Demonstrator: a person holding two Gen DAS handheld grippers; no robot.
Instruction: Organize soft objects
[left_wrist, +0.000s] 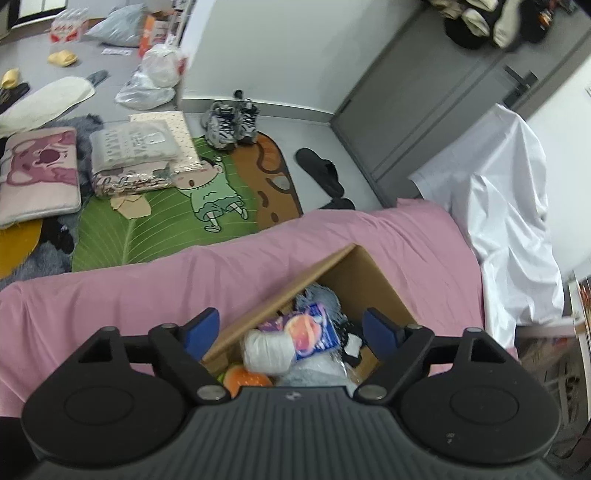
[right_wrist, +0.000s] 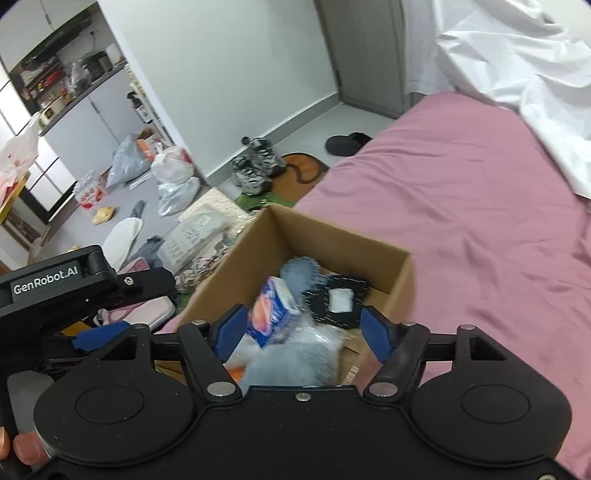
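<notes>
An open cardboard box (left_wrist: 369, 273) (right_wrist: 258, 236) stands on the pink bed (left_wrist: 147, 288) (right_wrist: 480, 206). It holds several soft things: a blue and pink printed pack (left_wrist: 314, 328) (right_wrist: 271, 308), a white roll (left_wrist: 267, 350), an orange plush (left_wrist: 245, 378), grey-blue fluffy items (right_wrist: 301, 271) and a black pouch (right_wrist: 340, 299). My left gripper (left_wrist: 291, 328) is open and empty above the box. My right gripper (right_wrist: 301, 330) is open and empty above the box too. The left gripper's body (right_wrist: 74, 284) shows at the left of the right wrist view.
On the floor beyond the bed lie a green cartoon rug (left_wrist: 166, 218), packed bedding (left_wrist: 136, 155), a pink cushion (left_wrist: 38, 173), sneakers (left_wrist: 231, 123), black slippers (left_wrist: 319, 171) and plastic bags (left_wrist: 151, 81). A white sheet (left_wrist: 509, 206) covers something at the bed's right end.
</notes>
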